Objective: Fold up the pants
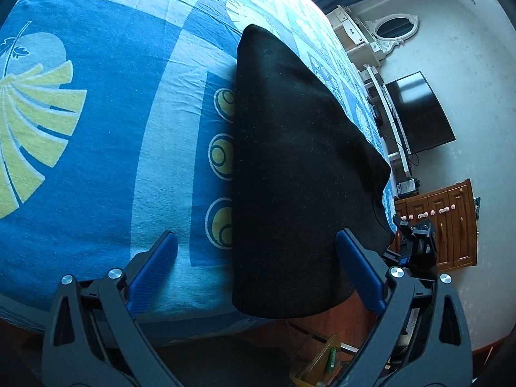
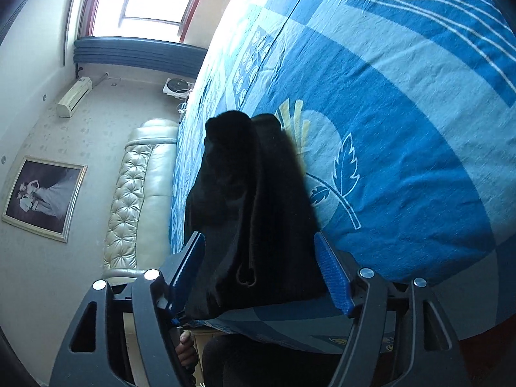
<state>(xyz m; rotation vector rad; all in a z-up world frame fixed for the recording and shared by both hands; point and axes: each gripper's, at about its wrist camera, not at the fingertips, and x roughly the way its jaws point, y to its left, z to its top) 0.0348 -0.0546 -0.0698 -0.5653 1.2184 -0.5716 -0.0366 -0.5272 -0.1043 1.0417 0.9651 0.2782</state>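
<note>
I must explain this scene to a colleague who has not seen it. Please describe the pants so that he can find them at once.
Find the large bed with the blue patterned sheet. The pants lie near its edge, in front of both open grippers, as one long dark strip with one end hanging over the edge. They are the only plain black thing on the blue and yellow sheet.

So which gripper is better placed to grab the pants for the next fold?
Probably right: the right gripper has open jaws straddling the black pants. The left gripper is open with pants covering only half its gap.
</note>
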